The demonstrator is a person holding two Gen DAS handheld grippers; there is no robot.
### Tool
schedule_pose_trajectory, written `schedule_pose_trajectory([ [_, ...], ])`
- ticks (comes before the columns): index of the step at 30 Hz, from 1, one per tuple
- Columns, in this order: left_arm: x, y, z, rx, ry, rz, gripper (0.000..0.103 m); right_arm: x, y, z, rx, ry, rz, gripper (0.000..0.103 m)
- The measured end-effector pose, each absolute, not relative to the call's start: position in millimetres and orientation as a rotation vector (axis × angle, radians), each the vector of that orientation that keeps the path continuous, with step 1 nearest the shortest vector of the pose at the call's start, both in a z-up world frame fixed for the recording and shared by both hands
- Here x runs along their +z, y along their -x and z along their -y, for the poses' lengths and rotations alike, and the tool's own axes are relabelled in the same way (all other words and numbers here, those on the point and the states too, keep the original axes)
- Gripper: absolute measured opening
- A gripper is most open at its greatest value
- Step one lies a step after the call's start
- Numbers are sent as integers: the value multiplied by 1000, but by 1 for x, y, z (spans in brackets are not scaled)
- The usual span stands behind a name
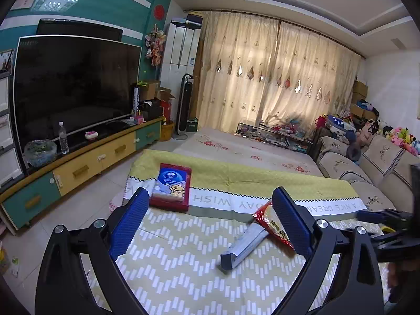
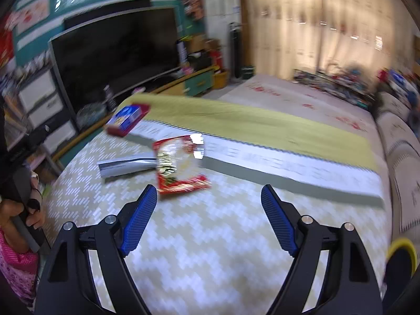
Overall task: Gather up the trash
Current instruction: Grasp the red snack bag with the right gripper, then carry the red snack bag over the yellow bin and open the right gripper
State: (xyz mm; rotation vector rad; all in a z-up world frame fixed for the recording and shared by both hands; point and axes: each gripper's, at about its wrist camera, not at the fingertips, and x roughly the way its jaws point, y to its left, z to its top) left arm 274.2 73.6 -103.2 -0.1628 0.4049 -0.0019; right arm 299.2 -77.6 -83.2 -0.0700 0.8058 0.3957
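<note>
My right gripper (image 2: 209, 197): jaws spread wide, nothing between them, hovering over the patterned cloth (image 2: 210, 236) just short of the trash
My left gripper (image 1: 207, 202): also spread wide and holding nothing, off to the left side of the same pile
Red snack wrapper (image 2: 181, 168): lies flat on the cloth just ahead of my right fingers, nearer the left one; it is crinkly foil with a torn silver corner at its far end
Grey-blue packet (image 2: 126, 166): touching the wrapper's left edge, one end tucked under or against it; I cannot tell which
Wrapper's axis: the long side runs away from me, slightly tilted, printed face up, torn opening pointing to the far side of the table
Packet's axis: long and narrow, lying nearly crosswise in the right view, its free end pointing left toward the TV stand (image 1: 86, 162)
Step in hand, as I judge it: reaching for the wrapper with the right gripper
How I'd do it well: come in low over the near edge, pinch across the short width so the foil bunches rather than slides, and keep clear of the packet
Red box with tissue pack (image 1: 172, 187): well apart at the far left; probably not trash
Caveat: the right view is motion-blurred
</note>
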Motion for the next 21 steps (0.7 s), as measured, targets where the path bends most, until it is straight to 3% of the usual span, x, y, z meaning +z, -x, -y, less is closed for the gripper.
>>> schedule_pose_trajectory([
  [17,-104,-267,-56,-21,167,-438,94,-140,-366,16,455,216,-961,77],
  [21,-105,-267,-50,-28,166,-444,94,-137,-365,21,453,197,-964,61],
])
